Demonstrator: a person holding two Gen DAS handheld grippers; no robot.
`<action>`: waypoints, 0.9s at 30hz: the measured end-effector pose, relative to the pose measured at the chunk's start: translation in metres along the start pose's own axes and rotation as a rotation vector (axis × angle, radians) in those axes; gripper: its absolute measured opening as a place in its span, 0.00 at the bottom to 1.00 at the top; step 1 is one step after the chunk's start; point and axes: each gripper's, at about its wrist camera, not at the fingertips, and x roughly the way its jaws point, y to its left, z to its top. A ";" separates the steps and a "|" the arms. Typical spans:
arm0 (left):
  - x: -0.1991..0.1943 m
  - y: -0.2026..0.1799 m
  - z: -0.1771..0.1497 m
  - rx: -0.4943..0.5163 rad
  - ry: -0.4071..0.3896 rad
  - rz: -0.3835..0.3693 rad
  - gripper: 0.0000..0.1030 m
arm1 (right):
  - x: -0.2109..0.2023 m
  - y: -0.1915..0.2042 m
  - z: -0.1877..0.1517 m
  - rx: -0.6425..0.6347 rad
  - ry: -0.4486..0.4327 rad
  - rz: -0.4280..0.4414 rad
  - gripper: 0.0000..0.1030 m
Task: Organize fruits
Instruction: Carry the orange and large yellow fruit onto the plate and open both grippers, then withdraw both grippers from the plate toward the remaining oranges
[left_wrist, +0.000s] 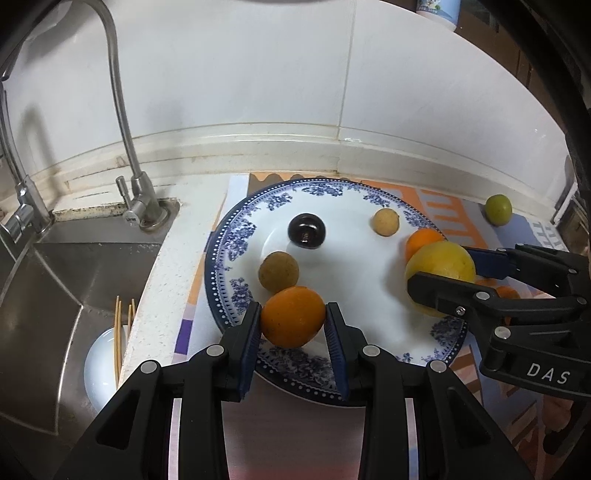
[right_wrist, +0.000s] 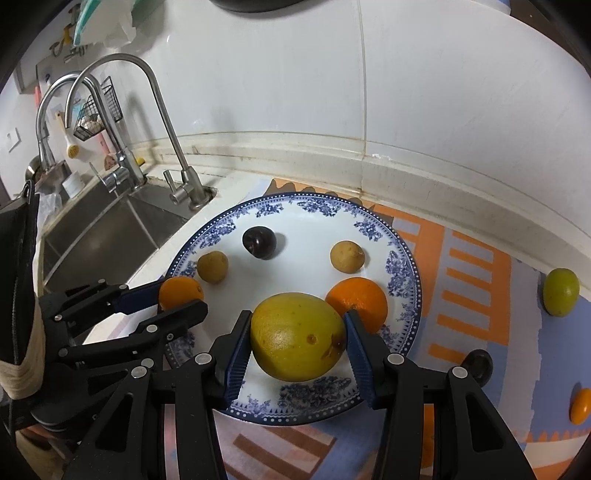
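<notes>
We handle round, smooth-skinned fruit here: each piece is firm but will likely roll and may slip from flat pads if pinched off-centre. We judge the widest girth the right place to take hold, with light pressure, since the skin probably bruises.

The left gripper (left_wrist: 293, 321) brackets a small orange (left_wrist: 293, 316) at the near rim of the plate (left_wrist: 236, 236). Both pads sit against its sides at the girth, so we read it as clenched on the fruit. Whether the orange rests on the plate or hangs just above it cannot be told.

The right gripper (right_wrist: 297, 338) is spread wider around the yellow fruit (right_wrist: 298, 336) (the largest and probably heaviest piece). Its pads meet the fruit's flanks, so we read it as grasping it over the plate's near side.

On the plate lie a second orange (right_wrist: 359, 301), a dark plum (right_wrist: 259, 242) and two tan fruits (right_wrist: 212, 266) (right_wrist: 347, 256). On the mat (right_wrist: 476, 266), well apart from the plate, remain a green fruit (right_wrist: 560, 291), a dark fruit (right_wrist: 478, 363) and an orange piece (right_wrist: 580, 406) at the frame edge.

The plate is ceramic; we set fruit down gently to avoid chipping and rolling.
</notes>
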 end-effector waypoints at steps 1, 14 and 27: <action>0.000 0.001 0.000 -0.005 0.001 0.007 0.33 | 0.000 0.000 0.000 0.003 0.003 0.000 0.48; -0.039 -0.005 0.007 -0.021 -0.083 0.028 0.44 | -0.036 -0.002 0.002 0.022 -0.097 -0.037 0.53; -0.104 -0.056 0.008 0.040 -0.197 -0.023 0.60 | -0.124 -0.015 -0.016 0.039 -0.269 -0.144 0.66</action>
